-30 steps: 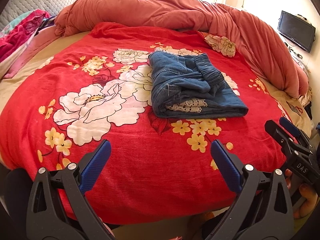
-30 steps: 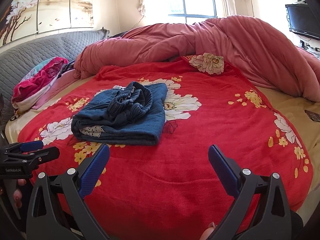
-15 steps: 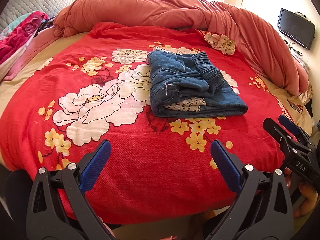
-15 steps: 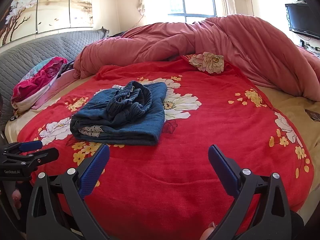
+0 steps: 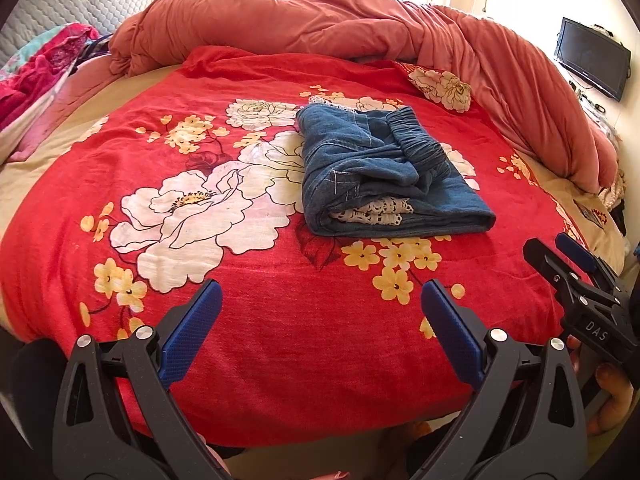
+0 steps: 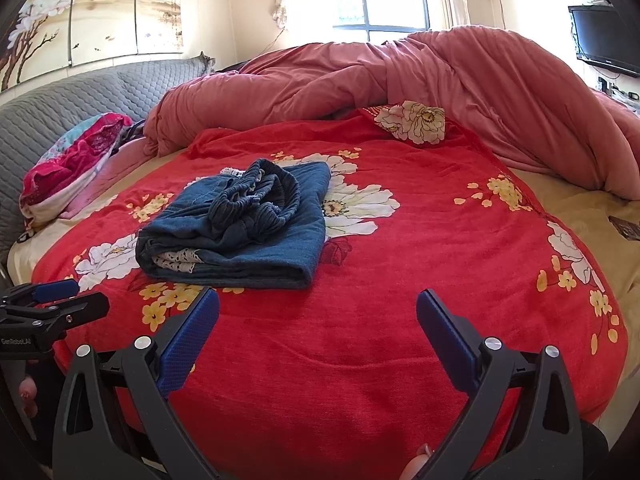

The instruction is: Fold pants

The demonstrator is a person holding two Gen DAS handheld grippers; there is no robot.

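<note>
Resting folded at frame centre in the left wrist view: blue denim pants (image 5: 384, 176), a compact rectangular bundle, ruched elastic waistband bunched on top, white lace trim showing at the near folded edge. They lie on a plush red blanket (image 5: 248, 320) printed with white and yellow flowers, on the bed. Crumpled pink duvet (image 5: 360, 20) across the upper frame. Left hand-held gripper (image 5: 320, 328) and right hand-held gripper (image 6: 318, 332): both spread wide, holding nothing, black frames with ribbed blue pads.
</note>
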